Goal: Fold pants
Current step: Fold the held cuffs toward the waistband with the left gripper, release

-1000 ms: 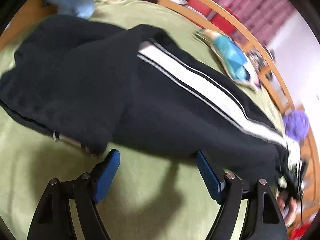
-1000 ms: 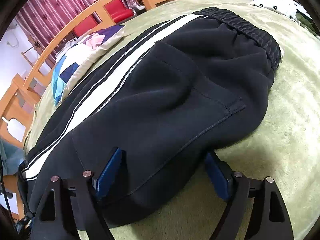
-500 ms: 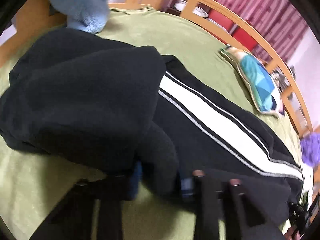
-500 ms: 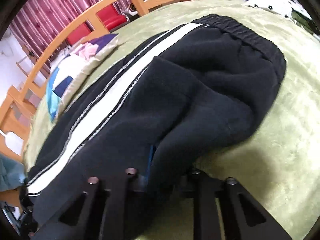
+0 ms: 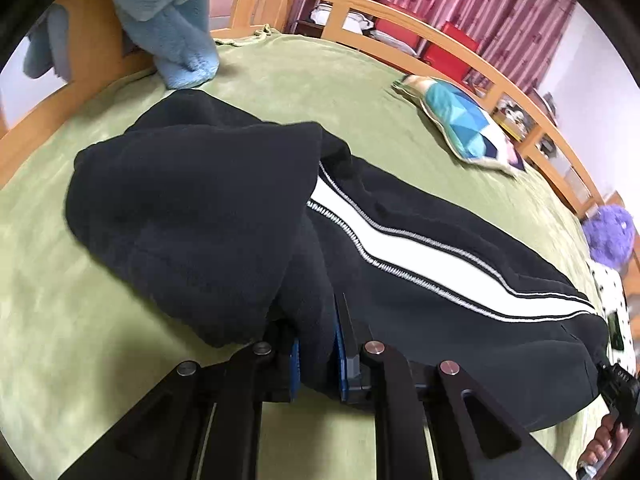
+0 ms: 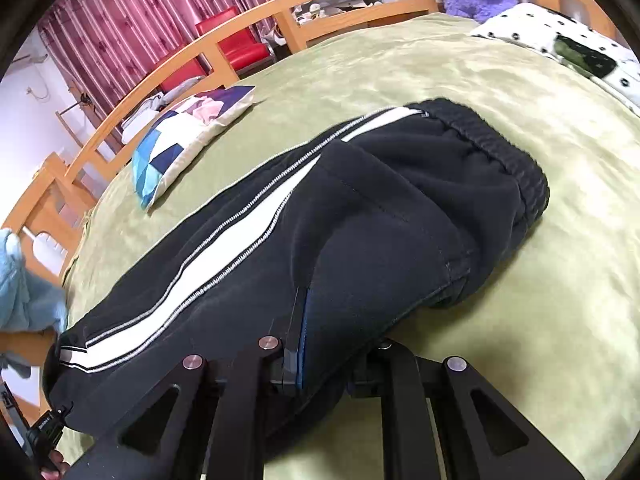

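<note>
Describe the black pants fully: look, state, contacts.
The black pants look like thick fleece, with a white side stripe edged in thin grey-white lines and a ribbed elastic waistband. They lie lengthwise on the green blanket, partly folded, the leg end doubled over. The left tool and the right tool are each shut on a bunched near edge.

Left gripper (image 5: 316,350), right gripper (image 6: 320,344): jaws just closed, apparently clamping cloth.
</note>
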A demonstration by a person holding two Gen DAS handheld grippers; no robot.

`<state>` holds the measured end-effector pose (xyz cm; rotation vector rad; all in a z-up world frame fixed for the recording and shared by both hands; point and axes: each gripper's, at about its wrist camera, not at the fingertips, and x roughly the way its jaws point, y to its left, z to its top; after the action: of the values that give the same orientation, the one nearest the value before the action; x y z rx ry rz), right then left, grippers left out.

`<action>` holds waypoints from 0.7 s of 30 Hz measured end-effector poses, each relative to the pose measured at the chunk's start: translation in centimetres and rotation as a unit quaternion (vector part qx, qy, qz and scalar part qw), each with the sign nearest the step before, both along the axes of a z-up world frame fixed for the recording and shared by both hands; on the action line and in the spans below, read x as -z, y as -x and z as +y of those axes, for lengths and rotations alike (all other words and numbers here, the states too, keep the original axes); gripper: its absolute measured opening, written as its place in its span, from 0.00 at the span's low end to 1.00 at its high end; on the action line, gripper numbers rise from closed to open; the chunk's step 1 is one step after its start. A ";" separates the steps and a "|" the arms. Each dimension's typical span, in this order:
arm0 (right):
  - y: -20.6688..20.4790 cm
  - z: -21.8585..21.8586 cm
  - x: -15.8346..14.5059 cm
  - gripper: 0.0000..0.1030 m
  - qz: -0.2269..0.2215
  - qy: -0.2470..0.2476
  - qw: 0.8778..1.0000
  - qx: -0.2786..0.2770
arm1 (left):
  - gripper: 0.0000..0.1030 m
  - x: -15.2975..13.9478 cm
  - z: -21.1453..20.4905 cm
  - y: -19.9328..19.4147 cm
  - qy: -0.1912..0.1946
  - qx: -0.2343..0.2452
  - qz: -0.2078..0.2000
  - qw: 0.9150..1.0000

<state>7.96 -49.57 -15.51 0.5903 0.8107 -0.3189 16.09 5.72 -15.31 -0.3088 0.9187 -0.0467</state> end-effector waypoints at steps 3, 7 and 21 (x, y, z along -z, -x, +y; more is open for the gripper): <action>4.8 0.2 -0.4 0.13 0.000 0.009 1.000 0.001 | 0.13 -0.2 0.1 4.4 -0.006 0.017 -0.003 1.000; 10.9 0.7 -0.2 0.13 0.004 0.013 1.000 0.006 | 0.13 0.1 0.8 9.8 -0.002 0.032 -0.004 0.999; 20.0 1.8 0.6 0.41 0.045 0.045 0.998 -0.010 | 0.29 -1.7 2.1 17.8 -0.015 0.066 -0.001 0.998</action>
<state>-12.00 -47.81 -16.12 0.4852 0.8846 -0.3639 -1.74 7.87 -13.61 -0.2199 0.9352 -0.1552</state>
